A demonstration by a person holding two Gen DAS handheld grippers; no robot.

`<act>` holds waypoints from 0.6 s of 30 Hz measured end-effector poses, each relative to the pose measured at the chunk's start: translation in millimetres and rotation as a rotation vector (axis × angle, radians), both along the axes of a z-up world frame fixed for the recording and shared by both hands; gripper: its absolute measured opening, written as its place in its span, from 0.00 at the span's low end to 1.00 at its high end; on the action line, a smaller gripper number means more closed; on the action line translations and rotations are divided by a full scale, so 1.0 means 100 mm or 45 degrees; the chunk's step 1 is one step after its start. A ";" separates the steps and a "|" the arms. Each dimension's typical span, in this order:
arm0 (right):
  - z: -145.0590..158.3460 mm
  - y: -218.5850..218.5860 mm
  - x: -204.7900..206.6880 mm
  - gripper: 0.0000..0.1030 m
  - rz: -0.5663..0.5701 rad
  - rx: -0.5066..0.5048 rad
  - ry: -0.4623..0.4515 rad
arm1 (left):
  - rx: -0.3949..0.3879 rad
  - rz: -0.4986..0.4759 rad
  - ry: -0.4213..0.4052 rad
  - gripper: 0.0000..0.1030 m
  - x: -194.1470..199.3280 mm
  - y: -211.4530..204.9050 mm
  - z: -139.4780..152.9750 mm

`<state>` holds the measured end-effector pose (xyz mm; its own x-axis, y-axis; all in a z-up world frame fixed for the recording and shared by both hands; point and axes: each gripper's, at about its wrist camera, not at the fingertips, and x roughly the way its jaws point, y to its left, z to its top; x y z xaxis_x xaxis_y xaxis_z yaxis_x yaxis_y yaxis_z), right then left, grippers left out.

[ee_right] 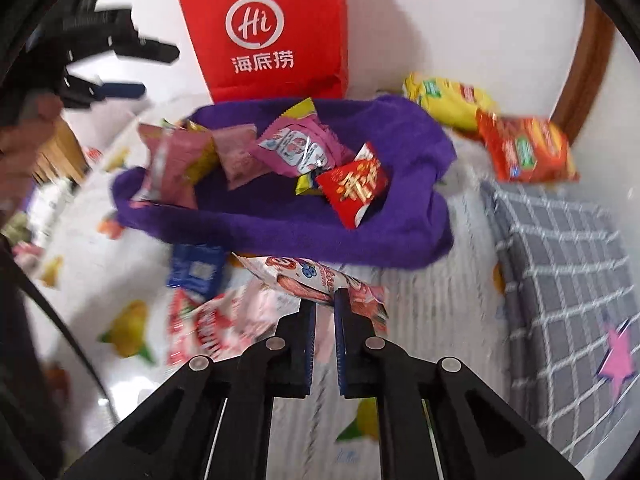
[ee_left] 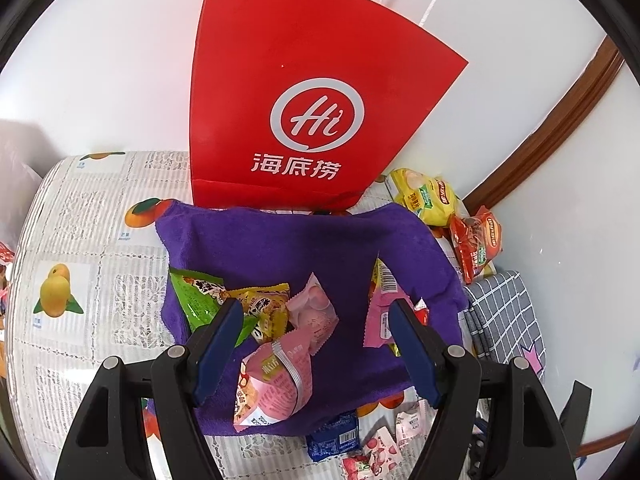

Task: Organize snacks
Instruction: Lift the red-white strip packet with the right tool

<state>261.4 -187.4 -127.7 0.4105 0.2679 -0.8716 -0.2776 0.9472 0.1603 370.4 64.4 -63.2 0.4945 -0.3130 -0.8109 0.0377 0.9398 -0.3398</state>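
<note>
right gripper (ee_right: 324,300) pinches a pink-white snack packet (ee_right: 304,276) — print blurred, unreadable. left gripper (ee_left: 316,320) spread over the purple towel (ee_left: 280,240), gripping nothing.

red paper bag (ee_left: 304,92) with white "hi" logo, upright against white wall (ee_left: 100,60) at 12 o'clock. fruit-print tablecloth (ee_left: 80,240) from 9 to 6. grey checked cloth (ee_right: 560,260) at 3 o'clock. brown wooden trim (ee_left: 560,120) at 2 o'clock.
</note>
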 end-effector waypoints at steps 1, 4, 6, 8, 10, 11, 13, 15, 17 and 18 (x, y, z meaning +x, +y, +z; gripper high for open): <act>0.00 0.00 0.01 0.09 0.004 0.021 0.021 | 0.000 -0.001 -0.001 0.71 0.00 0.00 0.00; -0.06 0.11 -0.02 0.10 0.014 -0.033 0.000 | 0.000 -0.003 0.000 0.71 -0.01 -0.01 0.01; -0.11 0.19 0.00 0.11 0.008 -0.111 -0.050 | 0.002 -0.005 0.003 0.71 -0.01 -0.02 0.01; -0.16 0.26 0.04 0.11 0.024 -0.161 -0.096 | 0.003 -0.008 0.003 0.71 -0.01 -0.02 0.00; -0.23 0.33 0.10 0.11 0.043 -0.222 -0.136 | 0.003 -0.004 0.004 0.71 0.00 -0.01 0.00; -0.25 0.35 0.12 0.11 0.052 -0.255 -0.158 | 0.002 -0.002 0.005 0.71 0.00 -0.01 0.00; -0.33 0.41 0.16 0.12 0.060 -0.359 -0.199 | -0.003 0.004 0.009 0.71 0.01 0.01 -0.01; -0.36 0.44 0.16 0.16 0.064 -0.452 -0.230 | -0.006 0.012 0.013 0.71 0.01 0.04 -0.02; -0.35 0.46 0.10 0.27 0.084 -0.523 -0.300 | -0.009 0.015 0.016 0.71 0.02 0.05 -0.03; -0.35 0.47 0.06 0.39 0.104 -0.543 -0.336 | -0.010 0.015 0.017 0.71 0.03 0.05 -0.03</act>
